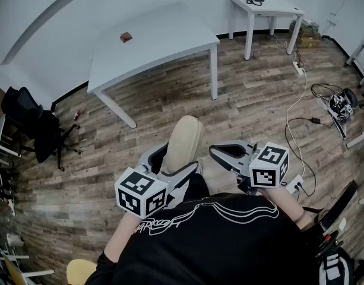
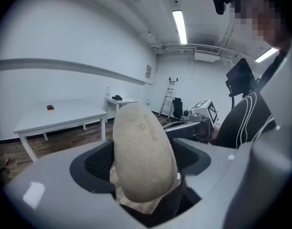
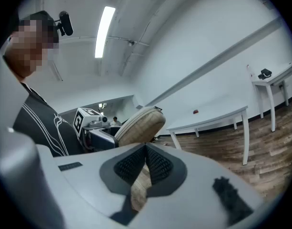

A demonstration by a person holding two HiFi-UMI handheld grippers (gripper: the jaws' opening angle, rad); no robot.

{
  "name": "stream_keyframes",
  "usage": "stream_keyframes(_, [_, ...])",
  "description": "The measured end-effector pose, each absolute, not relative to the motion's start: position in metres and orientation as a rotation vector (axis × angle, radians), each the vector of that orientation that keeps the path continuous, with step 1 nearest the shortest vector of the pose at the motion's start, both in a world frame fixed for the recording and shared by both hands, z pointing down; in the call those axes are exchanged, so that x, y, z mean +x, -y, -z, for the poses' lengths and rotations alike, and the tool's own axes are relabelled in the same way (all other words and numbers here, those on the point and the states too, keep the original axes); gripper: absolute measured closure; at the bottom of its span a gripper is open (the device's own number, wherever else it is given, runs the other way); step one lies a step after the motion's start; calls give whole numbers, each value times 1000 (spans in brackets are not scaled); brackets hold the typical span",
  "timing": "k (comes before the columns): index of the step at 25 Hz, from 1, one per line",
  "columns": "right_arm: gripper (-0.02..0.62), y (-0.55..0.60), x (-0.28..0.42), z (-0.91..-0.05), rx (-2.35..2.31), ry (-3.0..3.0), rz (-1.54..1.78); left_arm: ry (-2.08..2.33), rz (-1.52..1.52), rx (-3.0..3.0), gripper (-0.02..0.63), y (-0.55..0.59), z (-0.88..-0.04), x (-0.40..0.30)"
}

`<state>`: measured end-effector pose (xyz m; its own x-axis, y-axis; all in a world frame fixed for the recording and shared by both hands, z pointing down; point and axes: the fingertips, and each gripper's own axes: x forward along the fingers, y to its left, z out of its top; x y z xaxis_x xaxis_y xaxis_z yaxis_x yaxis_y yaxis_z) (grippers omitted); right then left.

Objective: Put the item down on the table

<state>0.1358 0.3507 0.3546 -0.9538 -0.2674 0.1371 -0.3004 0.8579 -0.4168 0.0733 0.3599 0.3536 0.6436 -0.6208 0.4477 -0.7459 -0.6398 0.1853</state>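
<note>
The left gripper (image 1: 170, 164) has its jaws spread wide and clamped on one end of a beige shoe (image 1: 183, 136). The shoe's long axis runs out past the jaw tips toward the white table (image 1: 164, 37), well ahead. The right gripper (image 1: 220, 153) sits just beside the shoe, jaws together and empty.

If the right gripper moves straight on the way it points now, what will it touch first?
Most likely the beige slipper held in the left gripper: it lies just ahead of the right gripper, whose jaws are shut. Depth is uncertain.
</note>
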Motion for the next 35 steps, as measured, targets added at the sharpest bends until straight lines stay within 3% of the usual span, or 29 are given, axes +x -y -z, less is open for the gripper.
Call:
stream_keyframes(18, [588,-21,-7,-360,477,2941,-670,1103,-442,2498,218,-30,-364,-71])
stream_keyframes(35, [588,107,-42,-388,391,2890,-722,1174,-421,2391,218,99,-398,-119])
